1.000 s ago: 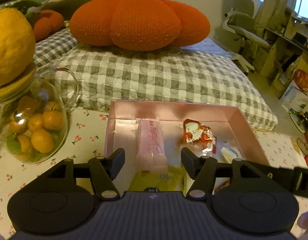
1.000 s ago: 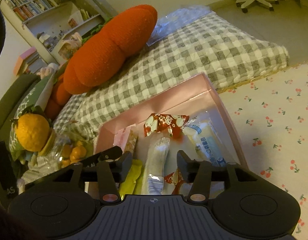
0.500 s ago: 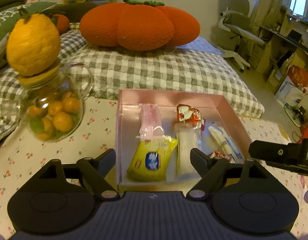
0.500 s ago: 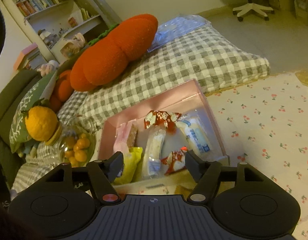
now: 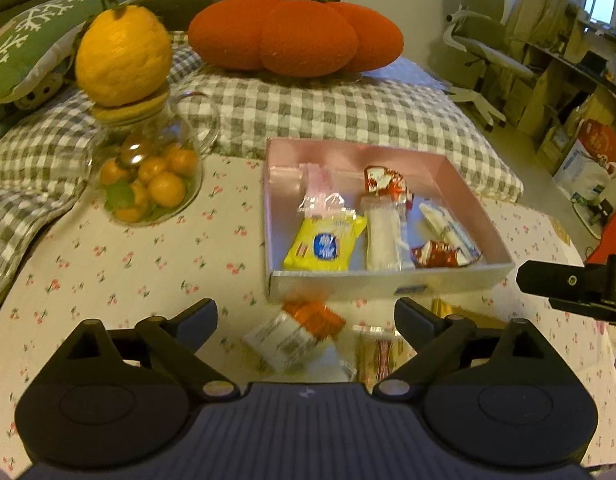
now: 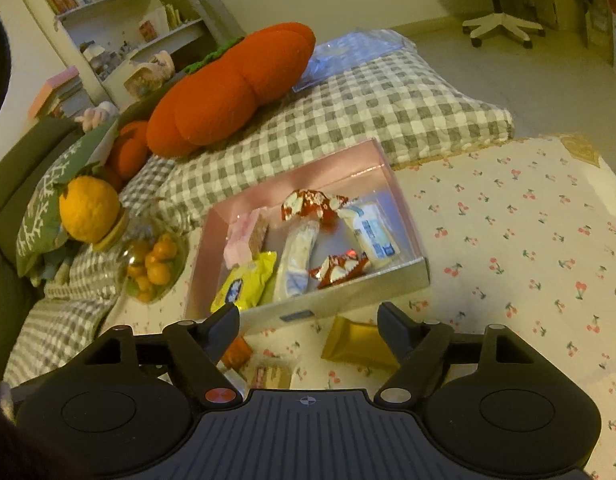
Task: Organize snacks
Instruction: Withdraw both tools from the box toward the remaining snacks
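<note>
A pink box point(image 5: 388, 282) point(image 6: 348, 296) on the cherry-print tablecloth holds several snacks: a yellow packet point(image 5: 324, 243) point(image 6: 244, 285), a white bar point(image 5: 384, 236), a pink wafer pack point(image 5: 318, 188) and red-and-white candies point(image 5: 436, 253). In front of the box lie an orange-and-white packet point(image 5: 294, 330), a clear-wrapped snack point(image 5: 378, 354) and a gold packet point(image 6: 356, 346). My left gripper point(image 5: 306, 316) is open and empty above the orange-and-white packet. My right gripper point(image 6: 308, 320) is open and empty, with the gold packet by its right finger.
A glass jar of small oranges point(image 5: 148, 184) with a large yellow citrus point(image 5: 122, 60) on top stands left of the box. A checked cushion point(image 5: 348, 116) and an orange pumpkin pillow point(image 5: 296, 32) lie behind. The right gripper's side shows at the right in the left wrist view point(image 5: 576, 286).
Both grippers have pulled back from over the box toward the table's near side and opened wider. The loose packets in front of the box have come into view.
</note>
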A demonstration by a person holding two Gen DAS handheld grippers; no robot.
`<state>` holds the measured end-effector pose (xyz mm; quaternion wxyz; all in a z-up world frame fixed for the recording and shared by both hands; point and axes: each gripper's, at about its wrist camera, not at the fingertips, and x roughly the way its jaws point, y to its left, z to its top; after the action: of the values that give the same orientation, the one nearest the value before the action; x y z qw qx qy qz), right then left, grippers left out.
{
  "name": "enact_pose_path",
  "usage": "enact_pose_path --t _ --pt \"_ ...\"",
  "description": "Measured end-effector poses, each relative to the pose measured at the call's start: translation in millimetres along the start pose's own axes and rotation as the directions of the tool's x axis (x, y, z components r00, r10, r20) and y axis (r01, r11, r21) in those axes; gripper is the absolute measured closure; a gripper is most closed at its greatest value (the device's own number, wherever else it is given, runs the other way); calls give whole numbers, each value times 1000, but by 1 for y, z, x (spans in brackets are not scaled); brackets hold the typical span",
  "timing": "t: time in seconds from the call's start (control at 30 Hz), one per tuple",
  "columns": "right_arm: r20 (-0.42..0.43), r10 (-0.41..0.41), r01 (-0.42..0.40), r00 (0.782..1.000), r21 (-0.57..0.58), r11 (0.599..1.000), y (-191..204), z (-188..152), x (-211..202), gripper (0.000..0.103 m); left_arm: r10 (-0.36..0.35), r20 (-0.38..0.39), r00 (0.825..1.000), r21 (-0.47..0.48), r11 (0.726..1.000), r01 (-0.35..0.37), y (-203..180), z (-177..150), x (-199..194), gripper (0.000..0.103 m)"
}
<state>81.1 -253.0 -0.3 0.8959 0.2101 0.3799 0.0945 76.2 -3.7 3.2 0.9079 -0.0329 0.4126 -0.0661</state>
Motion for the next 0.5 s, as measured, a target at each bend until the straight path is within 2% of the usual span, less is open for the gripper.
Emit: enact_pose_path --t 0.13,0.27,0.5 --pt "5 -6 6 1000 -15 1000 0 -11 -6 20 2 -14 1000 -9 1000 -2 1 -11 -6 4" --pt "-2 -13 13 1000 -37 999 -1 -22 -6 20 -3 -23 1000 3 1000 3 1 -22 -12 3" --pt "-1 -56 55 998 -146 988 -1 -49 -9 19 -13 -40 999 54 998 15 6 -46 -13 2"
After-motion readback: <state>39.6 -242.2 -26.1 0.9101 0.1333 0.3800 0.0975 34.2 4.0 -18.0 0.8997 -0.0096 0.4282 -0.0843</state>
